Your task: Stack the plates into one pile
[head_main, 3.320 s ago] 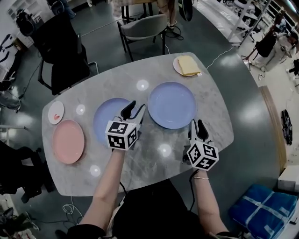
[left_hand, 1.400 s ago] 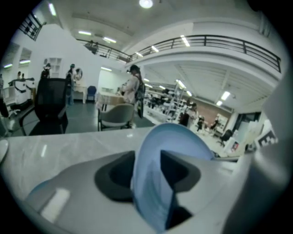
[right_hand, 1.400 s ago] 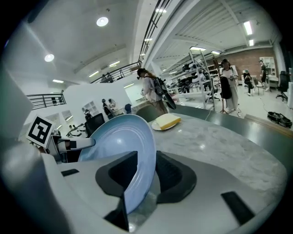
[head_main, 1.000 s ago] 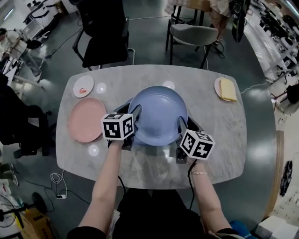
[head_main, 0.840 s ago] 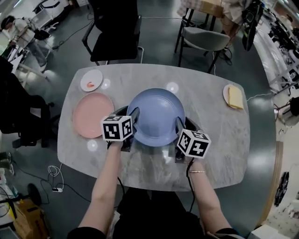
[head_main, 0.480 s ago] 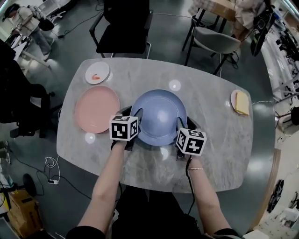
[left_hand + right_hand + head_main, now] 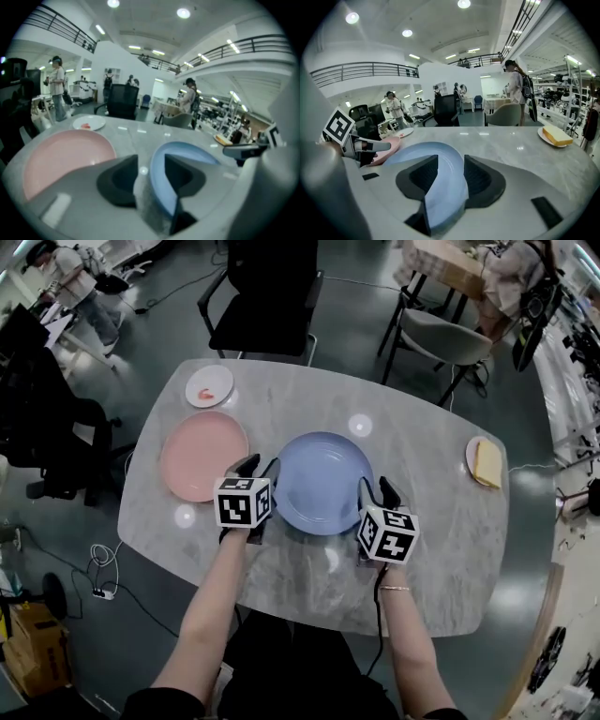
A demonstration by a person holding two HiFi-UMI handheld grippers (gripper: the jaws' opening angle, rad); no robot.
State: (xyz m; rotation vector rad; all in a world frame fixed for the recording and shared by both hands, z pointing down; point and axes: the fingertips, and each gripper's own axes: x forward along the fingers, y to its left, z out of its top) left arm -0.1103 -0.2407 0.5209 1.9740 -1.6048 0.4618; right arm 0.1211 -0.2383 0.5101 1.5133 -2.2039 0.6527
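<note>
Blue plate [image 7: 323, 482] at the centre of the surface [image 7: 412, 446], between 2 claws.
In the head view each claw covers the rim it straddles. Left claw [image 7: 260, 465]: spread, rim between its jaws, 1 pad clear of it. Right claw [image 7: 377, 487]: opening, rim between its jaws, unpinched. Pink plate [image 7: 202, 456] lies beside.

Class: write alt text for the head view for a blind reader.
Two hand-held grippers flank a blue plate on a table. Its rim sits between the jaws of the left gripper and the right gripper, whose jaws are opening. A pink plate lies beside it.
</note>
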